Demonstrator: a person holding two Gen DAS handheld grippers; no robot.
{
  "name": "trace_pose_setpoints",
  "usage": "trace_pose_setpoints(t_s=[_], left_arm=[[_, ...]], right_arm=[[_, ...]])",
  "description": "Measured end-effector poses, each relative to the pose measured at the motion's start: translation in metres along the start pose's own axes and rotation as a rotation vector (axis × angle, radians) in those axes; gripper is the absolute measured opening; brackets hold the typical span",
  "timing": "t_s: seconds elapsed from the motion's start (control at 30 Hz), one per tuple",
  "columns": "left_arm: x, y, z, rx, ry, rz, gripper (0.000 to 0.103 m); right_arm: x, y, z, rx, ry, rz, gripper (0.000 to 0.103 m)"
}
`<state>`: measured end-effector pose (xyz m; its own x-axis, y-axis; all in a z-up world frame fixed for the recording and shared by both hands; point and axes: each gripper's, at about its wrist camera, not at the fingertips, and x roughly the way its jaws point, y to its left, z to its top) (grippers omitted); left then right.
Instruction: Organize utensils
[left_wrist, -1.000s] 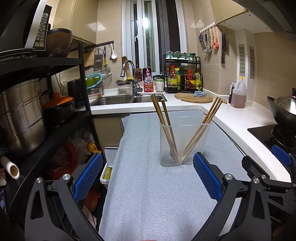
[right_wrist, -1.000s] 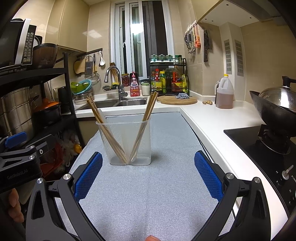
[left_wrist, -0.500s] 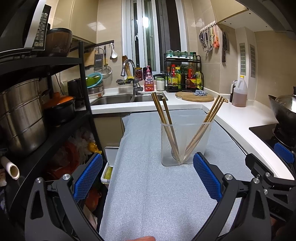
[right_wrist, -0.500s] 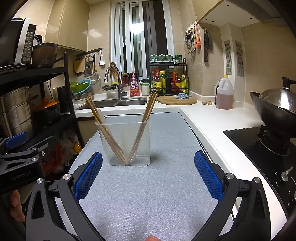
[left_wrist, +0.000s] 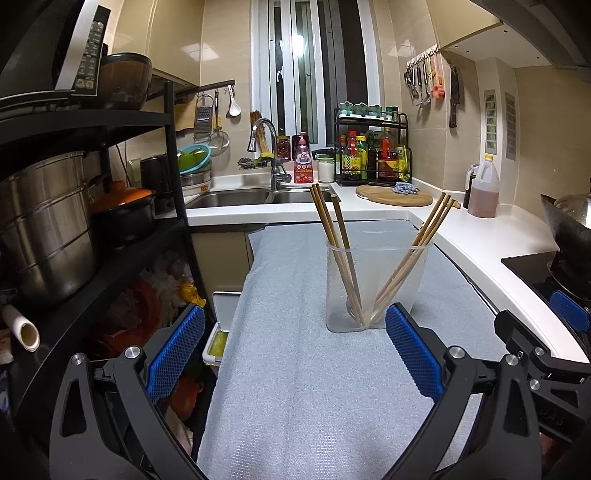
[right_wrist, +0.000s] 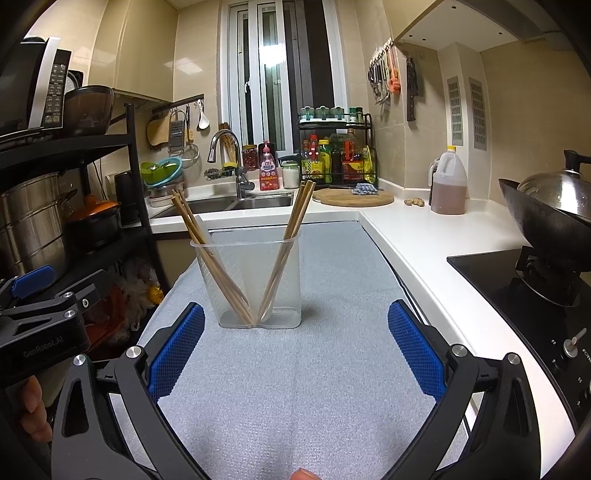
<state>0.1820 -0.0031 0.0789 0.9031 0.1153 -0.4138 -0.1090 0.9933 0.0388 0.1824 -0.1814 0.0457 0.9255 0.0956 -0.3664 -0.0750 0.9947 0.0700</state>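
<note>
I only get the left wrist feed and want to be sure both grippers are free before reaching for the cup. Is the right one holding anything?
Observer: No. The right gripper is open, with nothing between its blue pads.
Operator: Where does the cup sit from its side?
Observer: The clear cup stands on the mat ahead, left of the midline between the pads. The chopsticks in it lean apart in a V.
Operator: Anything to its right that I should mind?
Observer: The black hob has a control knob near its front edge, close beside the right finger.
</note>
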Motion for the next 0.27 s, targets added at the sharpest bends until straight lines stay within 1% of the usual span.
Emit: trace_pose_setpoints(t_s=[0.03,0.27], left_arm=[[0.0003,-0.0003,0.0002,0.000,0.005,-0.013,0.095],[0.0000,0.0026,0.0011,-0.011,0.008,-0.020,0.095]], right_arm=[[-0.0002,0.0000,0.0000,0.000,-0.001,-0.001,0.098],[-0.0002,0.0006,-0.0008,0.003,-0.005,-0.001,0.098]])
